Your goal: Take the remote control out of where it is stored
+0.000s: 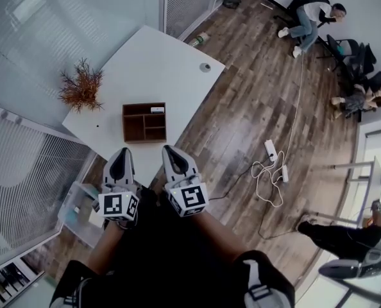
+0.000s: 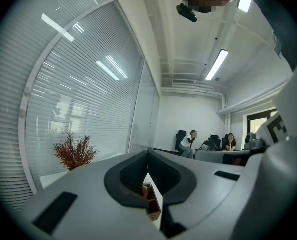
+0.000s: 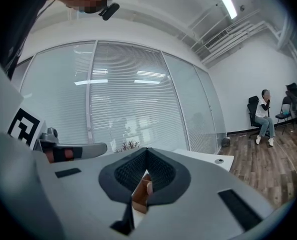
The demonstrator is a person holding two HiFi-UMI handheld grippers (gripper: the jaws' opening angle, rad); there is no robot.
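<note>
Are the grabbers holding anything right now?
No, nothing. The left gripper and right gripper are both shut and empty, short of the wooden box.

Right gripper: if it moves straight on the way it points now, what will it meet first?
Most likely the brown wooden organizer on the white table, which shows just past the tips of the shut right gripper. Nothing else appears between them, but depth is unclear.

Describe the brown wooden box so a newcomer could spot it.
Find the white table by the glass wall. The brown wooden box sits at its nearer end. Unlike the reddish dried plant and grey disc, it is squarish with open compartments.
</note>
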